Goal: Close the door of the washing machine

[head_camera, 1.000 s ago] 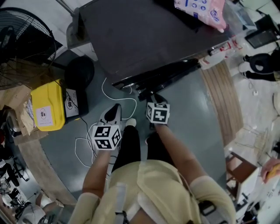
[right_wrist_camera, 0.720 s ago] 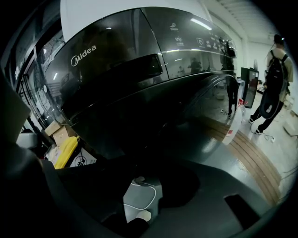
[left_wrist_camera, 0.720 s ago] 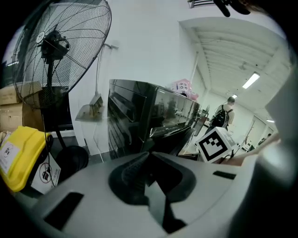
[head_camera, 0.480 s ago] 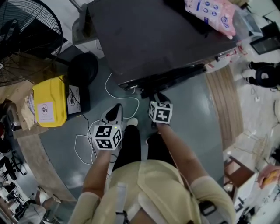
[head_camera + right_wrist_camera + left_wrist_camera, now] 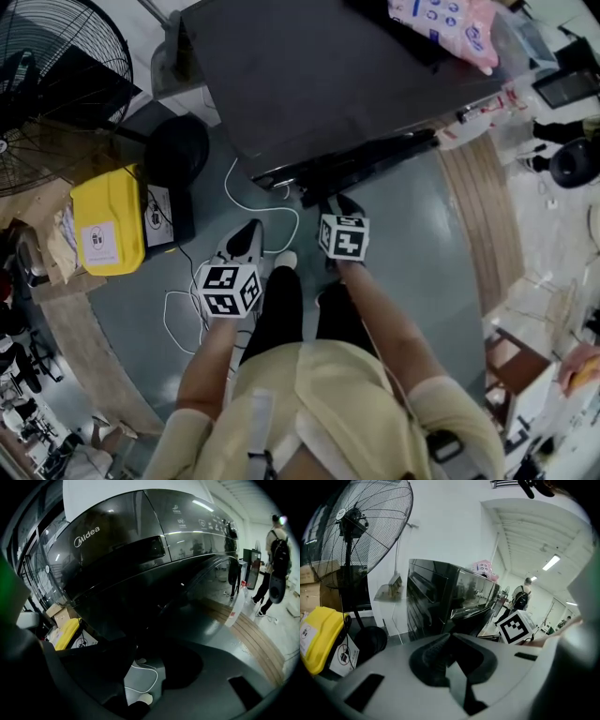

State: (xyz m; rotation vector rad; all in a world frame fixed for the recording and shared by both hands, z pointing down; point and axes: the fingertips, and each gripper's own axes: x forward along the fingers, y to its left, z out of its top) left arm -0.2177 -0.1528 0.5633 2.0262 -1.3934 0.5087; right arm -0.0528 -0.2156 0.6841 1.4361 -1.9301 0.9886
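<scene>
Item: glossy dark-grey front-loading washing machine [image 5: 319,75], its round dark door [image 5: 364,159] ajar at the machine's front. Step: approach. Right claw [image 5: 140,654] gapes empty near the machine; left claw [image 5: 450,637] pinched together, empty. Next, likely: push the door home.

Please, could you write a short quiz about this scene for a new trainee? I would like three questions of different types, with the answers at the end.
1. True or false: the door of the washing machine is already closed.
2. What lies on top of the machine? A) a yellow case B) a pink package C) a fan
3. Fill in the gap: the jaws of the right gripper stand ___, with nothing held between them.

Key: 1. False, the door stands out from the front. 2. B. 3. apart.
</scene>
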